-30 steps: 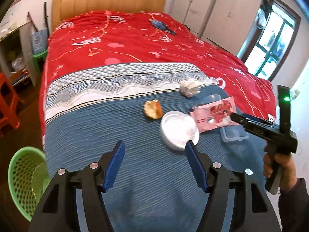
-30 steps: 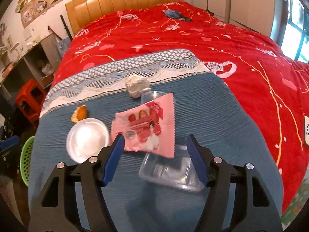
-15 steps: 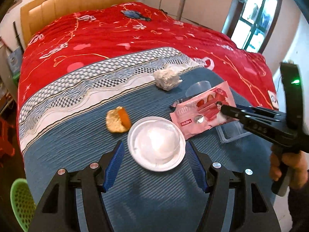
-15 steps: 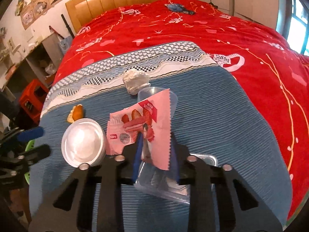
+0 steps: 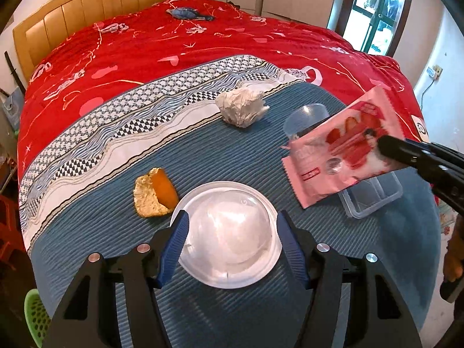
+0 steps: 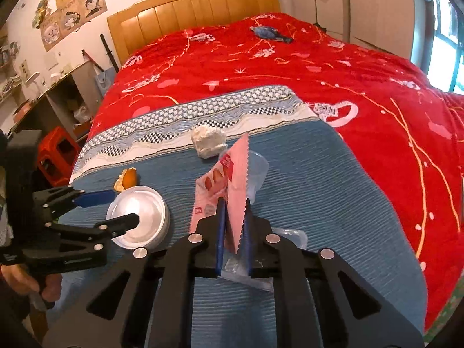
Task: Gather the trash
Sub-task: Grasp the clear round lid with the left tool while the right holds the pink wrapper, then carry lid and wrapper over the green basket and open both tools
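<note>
One pink wrapper (image 6: 229, 191) (clamped), one lid (image 5: 229, 233)

Home bedroom, wooden headboard (image 6: 191, 5), red quilted bed (image 6: 290, 66), wardrobe doors (image 6: 362, 3), wall posters (image 6: 72, 8)

The left gripper (image 5: 230, 240) stands wide apart around a white lidded bowl (image 5: 229, 233) on the blue blanket (image 5: 203, 156), one blue pad on each side of its rim. An orange peel (image 5: 153, 192) lies just beside the bowl, a paper wad (image 5: 242, 107) farther up. At the right edge the right gripper (image 5: 385, 145) pinches a pink wrapper (image 5: 342, 150), lifted above a clear tray (image 5: 374, 195) and in front of a clear cup (image 5: 304, 119). A green basket (image 5: 36, 316) shows at bottom left.
</note>
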Motion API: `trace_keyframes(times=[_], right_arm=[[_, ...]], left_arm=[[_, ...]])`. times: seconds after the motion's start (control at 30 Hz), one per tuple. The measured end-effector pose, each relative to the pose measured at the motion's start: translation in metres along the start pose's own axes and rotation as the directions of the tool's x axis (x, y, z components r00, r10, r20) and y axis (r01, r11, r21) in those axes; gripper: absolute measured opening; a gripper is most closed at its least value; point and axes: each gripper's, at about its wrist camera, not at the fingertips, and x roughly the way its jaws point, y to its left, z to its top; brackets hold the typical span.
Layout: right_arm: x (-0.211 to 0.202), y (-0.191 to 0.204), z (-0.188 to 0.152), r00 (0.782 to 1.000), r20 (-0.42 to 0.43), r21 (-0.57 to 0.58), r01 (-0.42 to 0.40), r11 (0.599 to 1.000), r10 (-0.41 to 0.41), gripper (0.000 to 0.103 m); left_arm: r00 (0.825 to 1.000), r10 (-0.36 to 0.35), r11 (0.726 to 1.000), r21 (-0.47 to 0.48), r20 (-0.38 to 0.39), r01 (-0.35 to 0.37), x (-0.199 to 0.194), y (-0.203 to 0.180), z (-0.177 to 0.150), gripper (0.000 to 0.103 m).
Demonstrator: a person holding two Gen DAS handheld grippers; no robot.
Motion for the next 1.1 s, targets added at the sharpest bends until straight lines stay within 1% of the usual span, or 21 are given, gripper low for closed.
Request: trace_keyframes(times=[0.2,0.27,0.4,0.5,0.6,0.7,0.83,0.87,1.0,1.07,1.1], right_arm=[[-0.006,0.002,-0.001,1.0,0.015,0.001,-0.005,1.0,0.005,0.011],[-0.01,0.003,-0.001,1.0,0.023,0.004,-0.009,1.0,0.009,0.01],[-0.02,0.006,0.0,0.999,0.041,0.003,-0.017,1.0,0.017,0.01],[-0.029,0.01,0.003,0.998,0.056,0.0,-0.021,1.0,0.021,0.01],[-0.039,0.017,0.005,0.997,0.074,-0.01,-0.026,1.0,0.027,0.01],[-0.048,0.027,0.006,0.996,0.084,-0.022,-0.036,0.999,0.038,0.01],[-0.063,0.046,0.007,0.993,0.103,-0.052,-0.055,0.997,0.061,0.009],[-0.065,0.051,0.007,0.992,0.106,-0.058,-0.061,0.996,0.067,0.009],[-0.076,0.08,0.009,0.988,0.114,-0.109,-0.091,0.99,0.104,0.009],[-0.078,0.102,0.01,0.985,0.112,-0.144,-0.116,0.983,0.133,0.009],[-0.078,0.112,0.011,0.983,0.109,-0.157,-0.131,0.979,0.149,0.009]], left_arm=[[1.0,0.015,1.0,0.013,-0.012,-0.015,0.009,-0.004,-0.001,0.06],[1.0,0.012,1.0,0.009,-0.015,-0.012,0.012,-0.003,-0.002,0.054],[1.0,0.019,1.0,-0.002,0.002,-0.019,0.01,-0.002,-0.003,0.054],[1.0,0.022,1.0,-0.014,0.019,-0.022,0.002,-0.002,-0.004,0.053],[0.998,0.006,0.999,-0.042,0.056,-0.003,-0.017,0.003,-0.006,0.053],[0.994,-0.004,0.997,-0.072,0.106,0.011,-0.044,0.009,-0.009,0.053],[0.985,-0.007,0.992,-0.124,0.175,0.029,-0.086,0.025,-0.02,0.053],[0.98,0.002,0.99,-0.139,0.197,0.026,-0.1,0.032,-0.025,0.053],[0.969,0.038,0.979,-0.201,0.242,0.012,-0.14,0.058,-0.046,0.053],[0.964,0.068,0.973,-0.232,0.258,-0.006,-0.16,0.074,-0.06,0.053],[0.959,0.095,0.968,-0.251,0.266,-0.026,-0.173,0.086,-0.071,0.053]])
